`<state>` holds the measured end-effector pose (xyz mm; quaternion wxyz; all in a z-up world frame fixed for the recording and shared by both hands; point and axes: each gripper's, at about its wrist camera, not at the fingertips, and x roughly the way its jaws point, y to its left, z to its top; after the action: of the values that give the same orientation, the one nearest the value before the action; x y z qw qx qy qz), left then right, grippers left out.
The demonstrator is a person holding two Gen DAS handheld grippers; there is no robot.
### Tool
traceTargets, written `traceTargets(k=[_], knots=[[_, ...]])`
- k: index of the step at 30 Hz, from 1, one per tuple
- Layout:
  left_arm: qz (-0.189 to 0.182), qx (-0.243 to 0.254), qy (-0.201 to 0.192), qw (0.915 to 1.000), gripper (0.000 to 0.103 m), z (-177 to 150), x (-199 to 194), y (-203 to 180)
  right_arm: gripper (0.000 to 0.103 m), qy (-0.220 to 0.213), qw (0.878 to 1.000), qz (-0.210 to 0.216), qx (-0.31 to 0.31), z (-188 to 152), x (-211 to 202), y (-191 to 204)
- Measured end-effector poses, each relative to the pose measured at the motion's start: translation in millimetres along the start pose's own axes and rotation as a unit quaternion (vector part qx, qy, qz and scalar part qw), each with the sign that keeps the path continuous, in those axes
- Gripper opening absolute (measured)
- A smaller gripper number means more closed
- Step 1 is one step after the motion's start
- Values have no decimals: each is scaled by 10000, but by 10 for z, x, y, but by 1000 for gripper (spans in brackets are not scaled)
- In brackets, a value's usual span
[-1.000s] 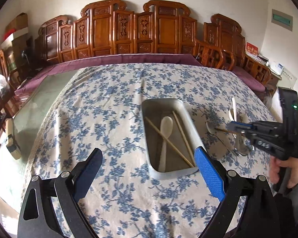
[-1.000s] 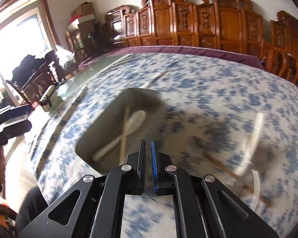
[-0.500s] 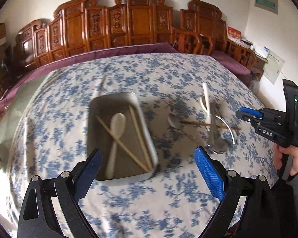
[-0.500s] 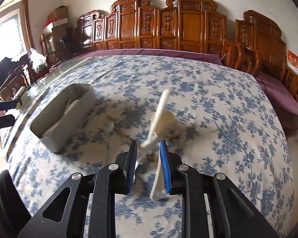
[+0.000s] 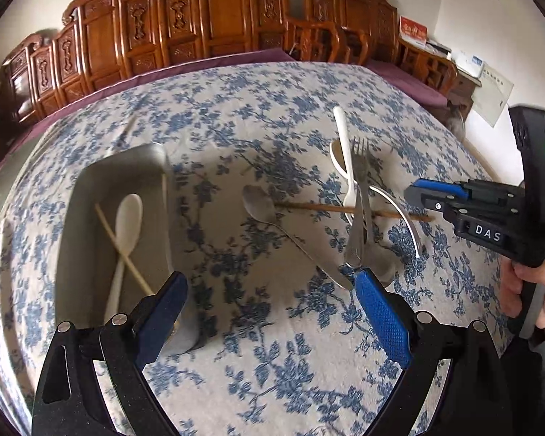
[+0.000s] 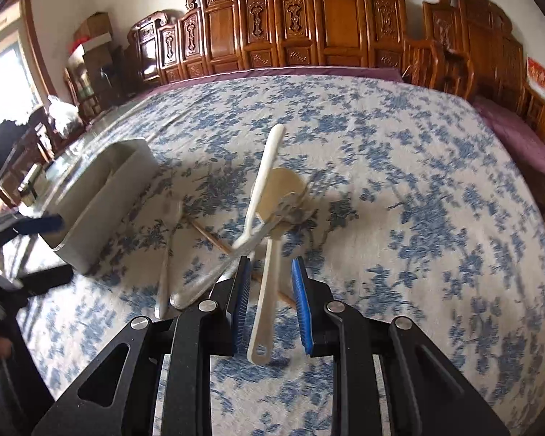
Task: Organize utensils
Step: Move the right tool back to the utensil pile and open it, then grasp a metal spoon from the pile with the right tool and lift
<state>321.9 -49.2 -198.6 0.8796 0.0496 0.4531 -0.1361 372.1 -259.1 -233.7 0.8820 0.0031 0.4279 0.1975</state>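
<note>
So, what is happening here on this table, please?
A person with a claw in each hand is sorting utensils into a metal tray, which already holds a white spoon and chopsticks. A heap of loose utensils lies on the flowered tablecloth. The right claw has just been opening, and a white spoon handle lies between its pads, not yet gripped. The left claw is open and holds nothing.

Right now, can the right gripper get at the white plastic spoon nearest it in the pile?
Probably yes. The right gripper has its jaws open astride the white plastic spoon's handle, with nothing lying over that end; the metal fork crosses the pile farther up.
</note>
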Motion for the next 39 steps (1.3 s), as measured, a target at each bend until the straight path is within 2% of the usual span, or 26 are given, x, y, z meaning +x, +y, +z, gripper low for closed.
traceTargets(k=[5, 11, 15, 26, 28, 31, 33, 39], knots=[[-43, -28, 84, 10000, 90, -60, 90, -35, 26, 185, 9994, 276, -117, -30, 103, 187], [-68, -121, 123, 9998, 90, -119, 72, -1, 26, 451, 9985, 255, -203, -170, 207, 351], [-86, -130, 102, 9998, 90, -146, 8, 4, 48, 507, 9984, 201, -136, -263, 223, 443], [-11, -140, 10, 9999, 90, -215, -213, 33, 48, 569, 9971, -268, -433, -355, 340, 629], [7, -146, -11, 9999, 90, -220, -250, 41, 46, 553, 9969, -358, -441, -376, 324, 640], [39, -148, -36, 9999, 90, -235, -309, 41, 35, 538, 9967, -452, -404, -387, 310, 615], [49, -157, -45, 9999, 90, -246, -333, 37, 23, 522, 9967, -503, -368, -391, 296, 608], [99, -123, -61, 9999, 90, -267, -395, 6, 6, 435, 9974, -561, -140, -364, 261, 523]])
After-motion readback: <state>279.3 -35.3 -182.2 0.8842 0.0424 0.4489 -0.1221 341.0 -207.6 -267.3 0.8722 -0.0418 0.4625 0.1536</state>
